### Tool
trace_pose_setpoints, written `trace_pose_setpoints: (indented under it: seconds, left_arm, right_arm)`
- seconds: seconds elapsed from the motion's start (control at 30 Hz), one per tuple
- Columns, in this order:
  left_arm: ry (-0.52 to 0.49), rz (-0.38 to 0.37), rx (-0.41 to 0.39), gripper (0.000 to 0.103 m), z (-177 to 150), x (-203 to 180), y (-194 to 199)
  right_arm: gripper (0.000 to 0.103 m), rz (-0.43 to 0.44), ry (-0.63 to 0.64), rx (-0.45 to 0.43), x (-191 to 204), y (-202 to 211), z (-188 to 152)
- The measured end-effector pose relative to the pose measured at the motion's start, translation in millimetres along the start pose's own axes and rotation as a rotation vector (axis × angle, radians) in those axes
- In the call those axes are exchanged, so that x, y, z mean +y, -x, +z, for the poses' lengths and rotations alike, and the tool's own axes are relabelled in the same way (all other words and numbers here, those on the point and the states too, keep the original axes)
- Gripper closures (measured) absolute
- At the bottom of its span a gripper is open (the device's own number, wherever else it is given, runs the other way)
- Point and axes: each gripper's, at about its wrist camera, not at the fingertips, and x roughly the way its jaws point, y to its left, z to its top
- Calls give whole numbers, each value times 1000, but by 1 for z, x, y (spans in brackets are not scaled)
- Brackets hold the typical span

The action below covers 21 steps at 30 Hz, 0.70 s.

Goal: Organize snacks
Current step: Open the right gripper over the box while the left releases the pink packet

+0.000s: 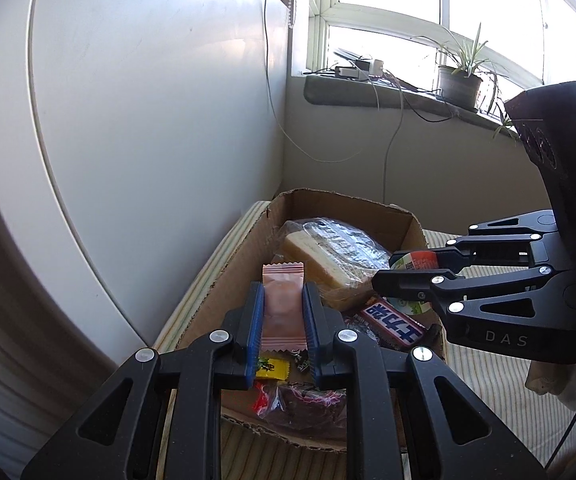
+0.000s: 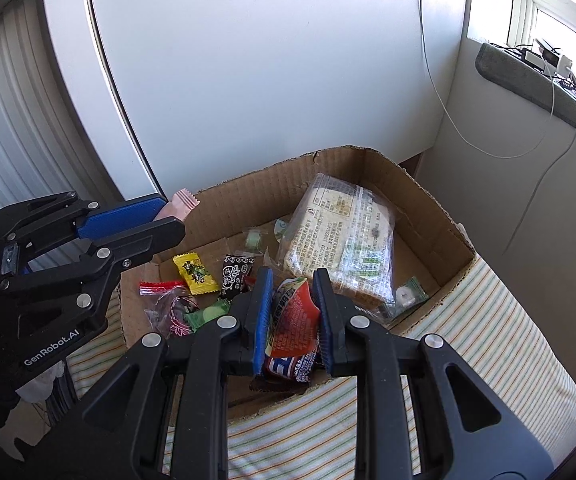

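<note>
Over the cardboard box point(image 2: 416, 200) of loose candies and a wrapped cake point(image 2: 340, 236), my left gripper point(image 1: 283, 312) pinches a pink sachet point(image 1: 283, 304) while my right gripper point(image 2: 294, 316) clamps a red packet point(image 2: 294, 320).

Lower part of blue-and-red bar point(image 2: 288, 368) hidden behind right tool point(image 2: 292, 320). Print on bread bag point(image 2: 340, 236) too small to be read. Near box wall point(image 1: 271, 428) partly masked by left tool point(image 1: 283, 320) — pink packet point(image 2: 183, 204) mostly covered.
</note>
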Motion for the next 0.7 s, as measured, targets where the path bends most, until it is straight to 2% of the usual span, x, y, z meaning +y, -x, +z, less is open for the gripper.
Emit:
trace_pose_setpoints:
  seconds: [0.37, 0.43, 0.5, 0.57, 0.63, 0.7]
  left_arm:
    - [8, 17, 1, 84, 0, 1, -3]
    - [11, 22, 1, 79, 0, 2, -3]
    - [11, 27, -2, 71, 0, 2, -2]
    - [9, 29, -5, 63, 0, 2, -1]
    - [8, 30, -10, 49, 0, 1, 0]
    - [9, 36, -14, 47, 0, 1, 1]
  right_arm:
    - [81, -18, 14, 2, 3, -5, 1]
    - [79, -25, 14, 5, 3, -5, 0]
    - [66, -32, 12, 3, 2, -4, -1]
    - [47, -46, 13, -7, 1, -2, -3]
    - [37, -55, 16, -15, 0, 1, -4]
    - [30, -60, 22, -21, 0, 5, -6]
